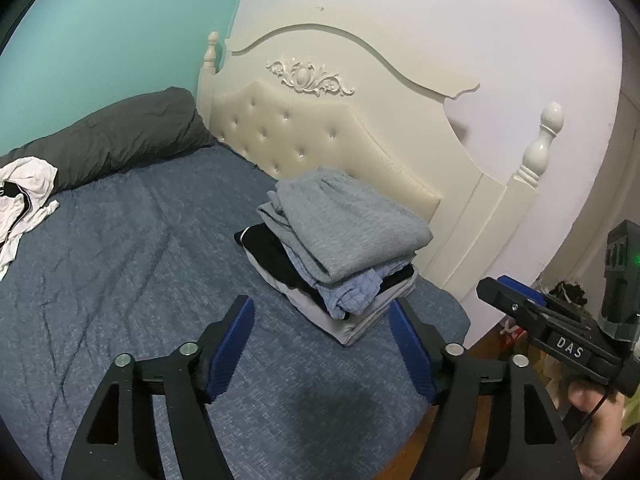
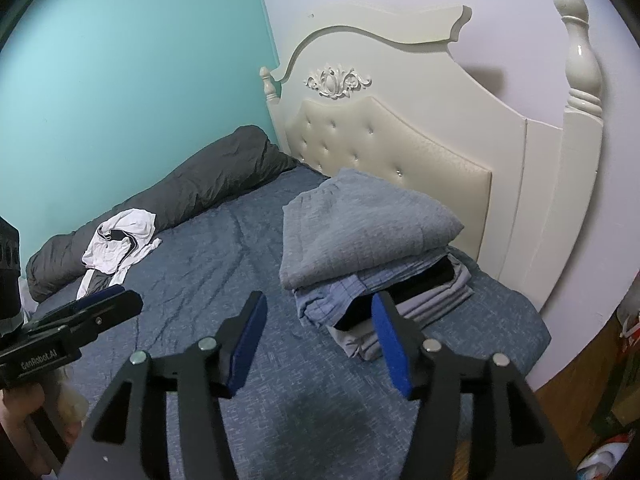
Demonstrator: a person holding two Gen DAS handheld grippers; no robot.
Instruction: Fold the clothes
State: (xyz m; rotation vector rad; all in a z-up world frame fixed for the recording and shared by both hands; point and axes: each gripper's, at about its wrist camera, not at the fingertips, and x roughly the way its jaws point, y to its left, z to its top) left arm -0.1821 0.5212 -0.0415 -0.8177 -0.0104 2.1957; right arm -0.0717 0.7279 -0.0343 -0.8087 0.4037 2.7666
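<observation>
A stack of folded clothes (image 1: pixel 344 240) (image 2: pixel 360 236) lies on the blue bedcover (image 1: pixel 140 260) near the headboard, with a grey-blue garment on top. My left gripper (image 1: pixel 320 302) hovers just short of the stack, jaws wide open, nothing between its blue pads. My right gripper (image 2: pixel 319 297) is open too, empty, in front of the stack's near corner. Each gripper shows in the other's view: the right gripper (image 1: pixel 494 286) off the bed's right edge, the left gripper (image 2: pixel 120 300) over the bedcover at the left. A crumpled white garment (image 1: pixel 24 192) (image 2: pixel 118 246) lies far left.
A rolled dark grey duvet (image 1: pixel 120 136) (image 2: pixel 180 192) runs along the teal wall. The cream tufted headboard (image 1: pixel 320 128) (image 2: pixel 400 152) stands right behind the stack. A wooden floor with clutter (image 2: pixel 616 360) shows beyond the bed's right edge. A hand (image 1: pixel 596 408) grips the right tool.
</observation>
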